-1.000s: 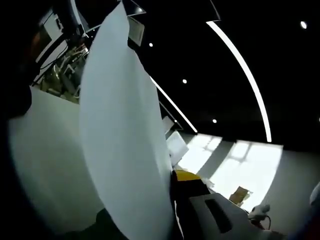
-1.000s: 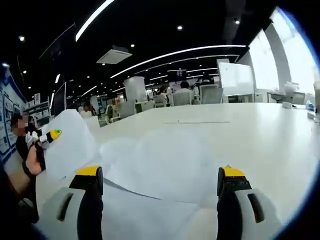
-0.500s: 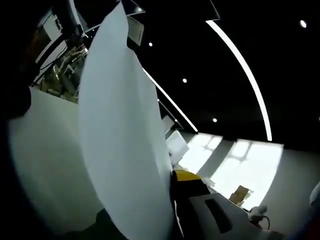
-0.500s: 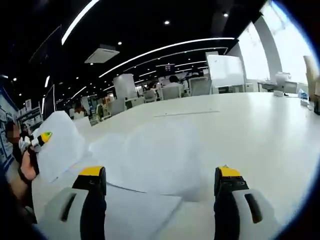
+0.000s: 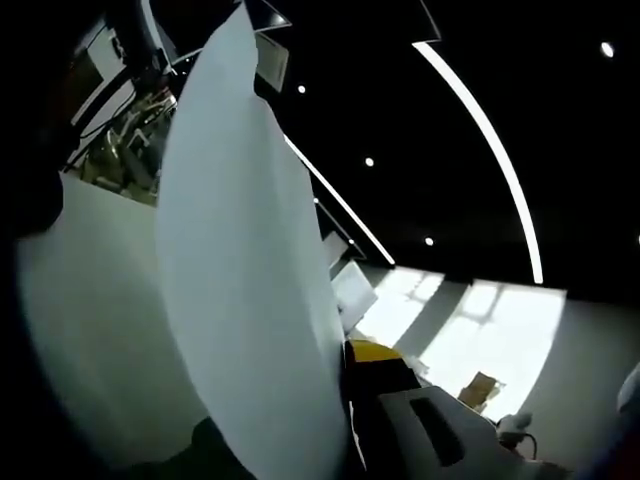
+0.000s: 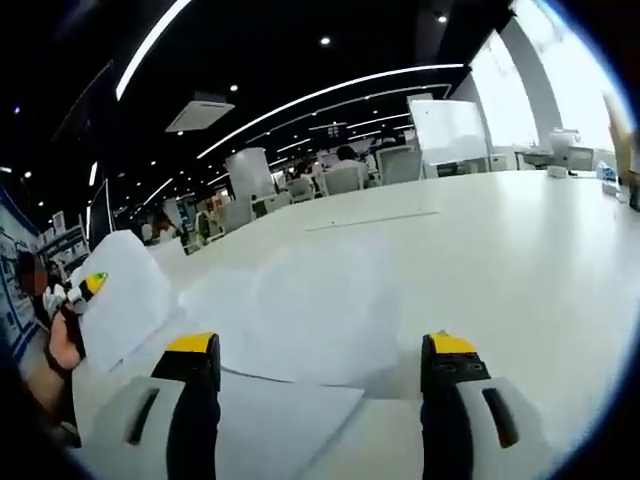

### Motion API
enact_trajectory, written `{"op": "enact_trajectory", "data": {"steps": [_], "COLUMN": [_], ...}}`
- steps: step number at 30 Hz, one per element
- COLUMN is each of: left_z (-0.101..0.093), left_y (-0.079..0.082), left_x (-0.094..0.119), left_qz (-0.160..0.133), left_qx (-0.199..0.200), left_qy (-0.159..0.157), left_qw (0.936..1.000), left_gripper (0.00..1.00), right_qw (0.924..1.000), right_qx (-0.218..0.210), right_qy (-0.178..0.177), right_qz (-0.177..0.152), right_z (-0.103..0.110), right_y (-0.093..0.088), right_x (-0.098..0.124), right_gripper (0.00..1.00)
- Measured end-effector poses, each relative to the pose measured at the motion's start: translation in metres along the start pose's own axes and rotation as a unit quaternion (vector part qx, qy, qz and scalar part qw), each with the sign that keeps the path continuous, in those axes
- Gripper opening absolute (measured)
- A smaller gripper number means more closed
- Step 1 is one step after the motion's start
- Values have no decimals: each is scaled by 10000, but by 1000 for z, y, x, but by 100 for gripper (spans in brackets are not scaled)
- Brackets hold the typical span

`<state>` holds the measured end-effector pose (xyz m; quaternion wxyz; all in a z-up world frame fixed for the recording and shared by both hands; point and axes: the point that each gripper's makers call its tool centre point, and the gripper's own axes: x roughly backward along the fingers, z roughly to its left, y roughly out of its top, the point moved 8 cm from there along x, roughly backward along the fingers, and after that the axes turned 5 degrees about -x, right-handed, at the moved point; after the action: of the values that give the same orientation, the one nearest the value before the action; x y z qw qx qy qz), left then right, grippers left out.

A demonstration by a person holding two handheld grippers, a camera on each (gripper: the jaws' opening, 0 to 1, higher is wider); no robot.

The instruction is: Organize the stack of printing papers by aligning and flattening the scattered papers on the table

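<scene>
A white paper sheet [image 5: 240, 300] stands curved up through the left gripper view. My left gripper [image 5: 342, 378] is shut on its lower edge; one yellow-tipped finger [image 5: 374, 353] shows on the right and the other is hidden behind the sheet. In the right gripper view that same lifted sheet [image 6: 120, 300] bulges at the left, with the left gripper [image 6: 92, 284] pinching it. Scattered white papers [image 6: 300, 320] lie overlapping on the white table [image 6: 520, 240]. My right gripper [image 6: 320, 350] hovers low over them, open, with nothing between its jaws.
A person's hand [image 6: 62, 340] holds the left gripper at the left edge. Beyond the table's far side are office chairs [image 6: 340, 180], a whiteboard [image 6: 450, 130] and a round column [image 6: 245, 172]. Small items [image 6: 610, 172] sit at the table's far right.
The right gripper view has shifted slightly, so its camera has moved a little lower over the papers. The left gripper still holds its sheet the same way.
</scene>
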<state>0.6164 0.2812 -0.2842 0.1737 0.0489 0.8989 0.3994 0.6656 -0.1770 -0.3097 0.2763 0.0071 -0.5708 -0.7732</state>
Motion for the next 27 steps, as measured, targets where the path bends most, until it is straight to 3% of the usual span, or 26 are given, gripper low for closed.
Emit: {"op": "enact_trajectory", "data": {"steps": [11, 20, 27], "left_z": [0, -1, -1], "left_y": [-1, -1, -1], "left_x": [0, 0, 0], "left_qz": [12, 20, 14], "left_qx": [14, 19, -2], "left_qy": [1, -2, 0], "left_qw": [10000, 10000, 10000], "left_gripper": [7, 7, 7], "right_qw": [9996, 9979, 9957], "right_qx": [181, 561, 809], "right_qy": [-161, -283, -336], "right_qz": [149, 167, 308], "right_z": [-2, -1, -3], "right_y": [-4, -6, -8], "right_x": [-2, -3, -3], "right_gripper": [70, 57, 42]}}
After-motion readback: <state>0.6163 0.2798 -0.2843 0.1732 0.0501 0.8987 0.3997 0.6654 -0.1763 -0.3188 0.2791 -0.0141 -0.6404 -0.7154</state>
